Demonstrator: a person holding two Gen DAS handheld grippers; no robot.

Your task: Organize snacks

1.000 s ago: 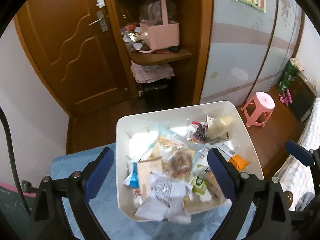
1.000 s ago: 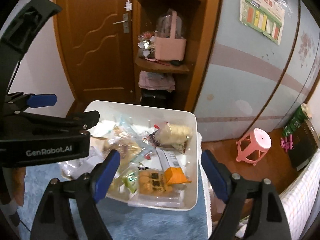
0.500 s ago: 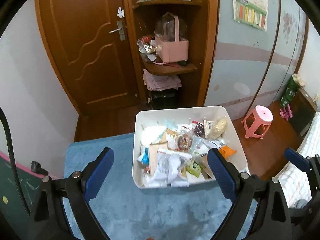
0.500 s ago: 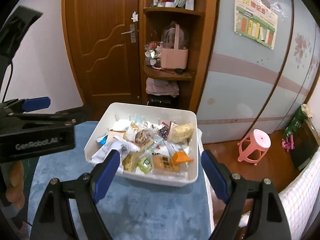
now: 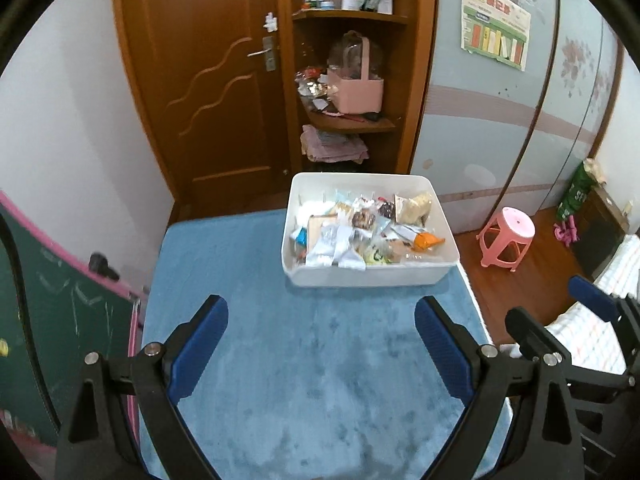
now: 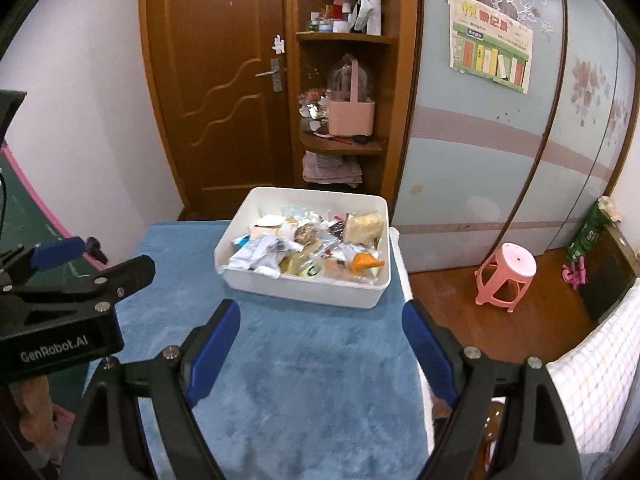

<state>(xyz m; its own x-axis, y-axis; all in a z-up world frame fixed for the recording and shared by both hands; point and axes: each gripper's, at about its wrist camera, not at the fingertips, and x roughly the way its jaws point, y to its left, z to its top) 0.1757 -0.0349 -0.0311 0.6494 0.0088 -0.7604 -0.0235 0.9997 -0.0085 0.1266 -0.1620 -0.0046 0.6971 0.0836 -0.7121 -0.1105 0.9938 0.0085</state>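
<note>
At the far left of the left wrist view a dark green board with a pink edge (image 5: 48, 308) leans beside the blue plush surface (image 5: 304, 380). Behind it stands a brown wooden door (image 5: 208, 80), and next to the door a corner shelf (image 5: 352, 124) carries a pink basket (image 5: 356, 92), with folded cloth on the level below and small bottles on the level above.

The left gripper (image 5: 320, 344) hangs over the bare blue surface, its jaws wide apart with nothing between them; its blue pads (image 5: 200, 344) frame an empty stretch of plush. The white bin (image 5: 368, 276) sits well beyond the fingertips, at the far right part of the surface near its back edge. It is heaped with mixed snack packets (image 5: 360, 232): silver and white wrappers at the front left, an orange packet (image 5: 428, 240) toward the right, a pale yellowish bag at the back right corner.

The right gripper (image 6: 320, 344) likewise hovers over the surface short of the bin, jaws spread and empty. Neither gripper touches the bin or any packet.

Further right, a pale blue wardrobe (image 6: 500, 140) bears a paper chart (image 6: 492, 56). A pink plastic stool (image 6: 506, 276) stands on the wooden floor, and a checked cloth (image 6: 592, 368) shows at the right edge.
</note>
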